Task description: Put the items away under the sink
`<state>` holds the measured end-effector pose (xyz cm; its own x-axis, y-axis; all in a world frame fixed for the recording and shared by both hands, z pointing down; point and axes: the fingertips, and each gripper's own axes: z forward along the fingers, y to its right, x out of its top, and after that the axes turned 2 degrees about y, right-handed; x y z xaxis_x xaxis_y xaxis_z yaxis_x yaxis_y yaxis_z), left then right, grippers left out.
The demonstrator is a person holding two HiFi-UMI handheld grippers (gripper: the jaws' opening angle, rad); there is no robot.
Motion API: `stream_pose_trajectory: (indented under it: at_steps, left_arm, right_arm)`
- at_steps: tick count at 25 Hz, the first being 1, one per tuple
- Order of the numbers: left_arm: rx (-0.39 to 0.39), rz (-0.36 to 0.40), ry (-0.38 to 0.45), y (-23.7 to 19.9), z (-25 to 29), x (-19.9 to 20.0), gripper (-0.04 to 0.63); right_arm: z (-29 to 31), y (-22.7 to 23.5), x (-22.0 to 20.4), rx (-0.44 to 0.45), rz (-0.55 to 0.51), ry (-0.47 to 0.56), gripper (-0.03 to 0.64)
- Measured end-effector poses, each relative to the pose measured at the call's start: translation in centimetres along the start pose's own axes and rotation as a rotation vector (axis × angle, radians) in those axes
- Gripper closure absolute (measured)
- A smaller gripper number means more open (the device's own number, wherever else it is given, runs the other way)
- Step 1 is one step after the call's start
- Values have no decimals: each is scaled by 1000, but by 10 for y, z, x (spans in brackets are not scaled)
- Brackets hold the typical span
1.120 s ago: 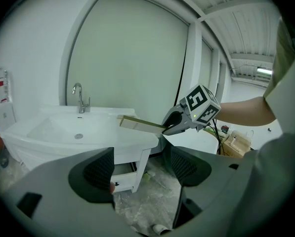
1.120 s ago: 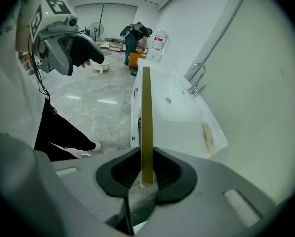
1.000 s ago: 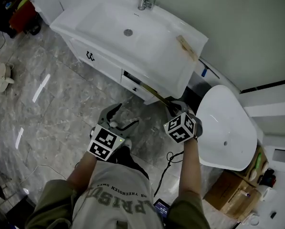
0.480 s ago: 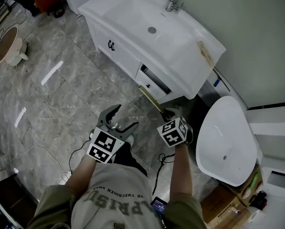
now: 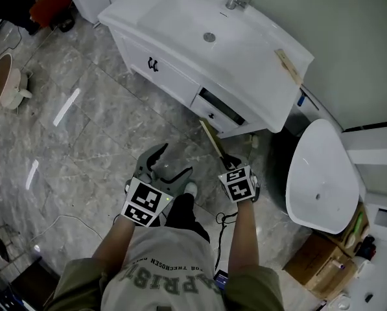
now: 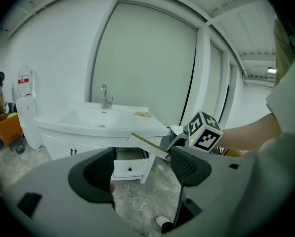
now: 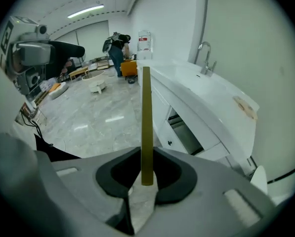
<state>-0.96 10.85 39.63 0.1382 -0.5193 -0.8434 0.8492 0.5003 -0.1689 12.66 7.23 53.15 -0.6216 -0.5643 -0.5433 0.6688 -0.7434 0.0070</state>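
Observation:
My right gripper point(image 5: 227, 161) is shut on one end of a long, thin yellowish strip point(image 5: 211, 138). The strip point(image 7: 146, 117) sticks out ahead of the jaws toward the white sink vanity point(image 5: 180, 76), and its far end hangs just short of the vanity's open drawer point(image 5: 220, 107). My left gripper point(image 5: 165, 166) stands open and empty over the marble floor, to the left of the right one. In the left gripper view the open jaws point(image 6: 142, 169) frame the drawer point(image 6: 129, 162) and the strip point(image 6: 148, 144). A tan flat item point(image 5: 288, 66) lies on the sink counter's right end.
A white toilet-like fixture point(image 5: 323, 177) stands right of the vanity, with a cardboard box point(image 5: 316, 261) of small items below it. A round pot point(image 5: 0, 83) sits on the floor at far left. A black cable point(image 5: 222, 229) trails by my feet. A person point(image 7: 115, 48) stands far off.
Both grippers have drawn back from the vanity, lower in the head view. The right gripper has rolled with the strip, whose far end has come away from the drawer opening.

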Motion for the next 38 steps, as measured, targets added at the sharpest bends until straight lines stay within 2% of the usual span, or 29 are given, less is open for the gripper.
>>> stream_pose_trajectory:
  at_steps: [4, 9, 16, 19, 24, 28, 33, 38]
  left_arm:
    - [-68, 13, -22, -39, 1, -5, 253]
    - [-156, 87, -42, -68, 7, -11, 253]
    - [-241, 85, -45, -77, 40, -23, 253]
    - [-268, 89, -38, -75, 60, -31, 253]
    - [-285, 76, -14, -76, 98, -45, 253]
    - [-278, 73, -31, -83, 126, -65, 253]
    - [-253, 71, -34, -93, 163, -73, 253]
    - [-253, 85, -24, -97, 199, -76, 252]
  right_arm:
    - [22, -10, 4, -53, 104, -31, 548]
    - [47, -19, -1, -111, 165, -78, 548]
    - [91, -12, -19, -148, 243, -139, 548]
    - [119, 4, -27, -174, 275, -121, 548]
    - [158, 38, -46, -220, 351, -148, 548]
    - [193, 63, -51, -234, 370, -141, 548]
    - [230, 102, -49, -259, 379, -120, 548]
    - [254, 142, -43, -312, 324, -109, 548]
